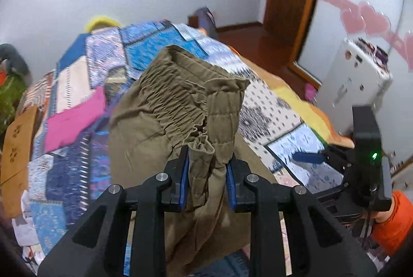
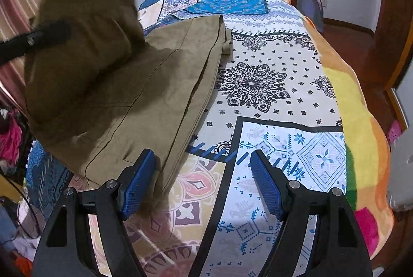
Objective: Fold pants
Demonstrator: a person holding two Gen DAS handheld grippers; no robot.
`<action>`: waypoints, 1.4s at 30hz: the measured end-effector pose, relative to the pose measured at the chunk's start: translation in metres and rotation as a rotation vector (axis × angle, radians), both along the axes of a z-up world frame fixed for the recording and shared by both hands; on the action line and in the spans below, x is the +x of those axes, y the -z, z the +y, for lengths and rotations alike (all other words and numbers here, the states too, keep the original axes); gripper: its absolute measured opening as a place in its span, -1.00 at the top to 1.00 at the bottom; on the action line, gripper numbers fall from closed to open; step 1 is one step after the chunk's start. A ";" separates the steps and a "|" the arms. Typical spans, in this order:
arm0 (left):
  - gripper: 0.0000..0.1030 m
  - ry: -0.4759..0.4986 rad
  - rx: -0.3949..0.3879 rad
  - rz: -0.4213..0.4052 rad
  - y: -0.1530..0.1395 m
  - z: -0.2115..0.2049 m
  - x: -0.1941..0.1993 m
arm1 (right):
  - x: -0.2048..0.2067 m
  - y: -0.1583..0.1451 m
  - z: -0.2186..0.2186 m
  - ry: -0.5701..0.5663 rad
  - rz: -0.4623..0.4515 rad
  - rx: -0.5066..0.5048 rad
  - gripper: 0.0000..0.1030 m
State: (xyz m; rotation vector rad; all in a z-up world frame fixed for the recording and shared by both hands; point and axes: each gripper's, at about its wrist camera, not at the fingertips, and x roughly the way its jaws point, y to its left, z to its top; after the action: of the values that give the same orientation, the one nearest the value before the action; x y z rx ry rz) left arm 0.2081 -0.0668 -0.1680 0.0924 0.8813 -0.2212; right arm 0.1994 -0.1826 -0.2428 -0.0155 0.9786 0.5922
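Olive pants [image 1: 180,106] lifted by the waistband above the bed [image 2: 271,101], pinched in left tool [image 1: 207,173]; right tool [image 2: 204,181] gaping, empty; bunched elastic liable to slip.

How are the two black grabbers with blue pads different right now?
The left gripper is squeezed shut on the gathered waistband of the olive-green pants; the right gripper is wide open and holds nothing. The left gripper lifts its cloth up off the patterned bedspread; the right gripper sits low beside the pants' edge, over the bedspread. Both have black arms and blue pads.
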 end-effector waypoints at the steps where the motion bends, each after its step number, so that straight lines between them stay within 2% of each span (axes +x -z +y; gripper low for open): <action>1: 0.53 0.008 0.000 0.018 0.006 -0.004 0.002 | 0.000 0.000 0.000 0.000 0.001 0.004 -0.42; 9: 0.53 0.037 -0.003 0.112 0.039 -0.018 0.010 | 0.002 0.004 -0.003 0.005 0.008 0.027 -0.42; 17: 0.47 0.051 0.035 0.109 0.036 -0.024 0.006 | -0.001 0.001 -0.004 0.013 0.000 0.017 -0.42; 19: 0.26 0.052 0.021 0.112 0.031 -0.022 0.003 | -0.004 -0.003 -0.004 0.020 -0.011 0.007 -0.42; 20: 0.15 0.056 -0.022 0.117 0.027 -0.018 0.001 | -0.006 -0.006 -0.005 0.023 -0.019 0.005 -0.42; 21: -0.08 0.061 -0.071 0.124 0.023 -0.014 0.000 | -0.008 -0.010 -0.007 0.025 -0.028 0.005 -0.42; 22: -0.19 0.058 -0.118 0.125 0.018 -0.010 -0.002 | -0.009 -0.012 -0.007 0.028 -0.036 0.004 -0.42; 24: -0.19 0.045 -0.146 0.103 0.007 -0.004 -0.005 | -0.013 -0.020 -0.011 0.037 -0.060 -0.001 -0.42; 28: -0.19 -0.003 -0.119 0.026 -0.015 0.011 -0.011 | -0.016 -0.036 -0.019 0.060 -0.095 0.017 -0.42; 33: -0.19 -0.070 -0.004 -0.061 -0.031 0.036 -0.014 | -0.020 -0.059 -0.016 0.064 -0.142 0.063 -0.43; 37: -0.22 -0.123 0.040 -0.080 -0.033 0.065 -0.013 | -0.018 -0.066 -0.001 0.047 -0.166 0.094 -0.43; 42: -0.29 -0.183 0.060 -0.055 -0.022 0.102 -0.008 | -0.009 -0.051 0.021 0.046 -0.128 0.116 -0.44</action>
State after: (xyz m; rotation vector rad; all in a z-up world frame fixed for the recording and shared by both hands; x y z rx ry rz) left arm 0.1999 0.0351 -0.1464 0.0731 0.8363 -0.0207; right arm 0.1909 -0.1617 -0.1915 0.0710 0.8173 0.5975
